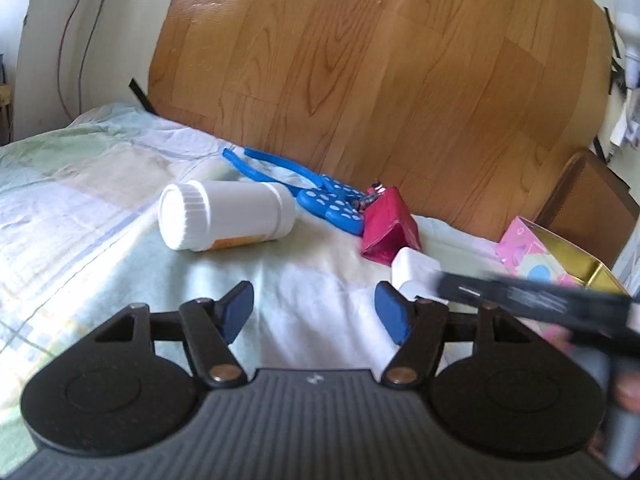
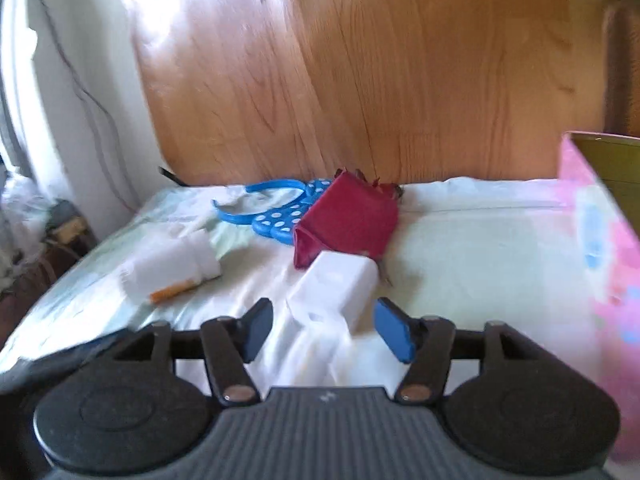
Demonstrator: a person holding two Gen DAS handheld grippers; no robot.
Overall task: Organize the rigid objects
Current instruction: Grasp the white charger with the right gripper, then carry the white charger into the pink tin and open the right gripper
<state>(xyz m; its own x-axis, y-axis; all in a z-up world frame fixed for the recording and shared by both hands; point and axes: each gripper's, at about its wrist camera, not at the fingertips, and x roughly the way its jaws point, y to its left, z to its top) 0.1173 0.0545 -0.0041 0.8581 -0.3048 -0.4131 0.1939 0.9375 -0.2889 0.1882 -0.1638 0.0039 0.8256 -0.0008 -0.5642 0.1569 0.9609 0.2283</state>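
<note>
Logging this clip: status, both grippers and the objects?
Left gripper open, empty. Right gripper open around white block, pads clear. Bottle lying on its side. Nothing blocking.

A pale checked bedsheet [image 1: 100, 200] meets a wood-grain headboard [image 1: 380, 60] — white wall [image 1: 40, 40] beside it.
</note>
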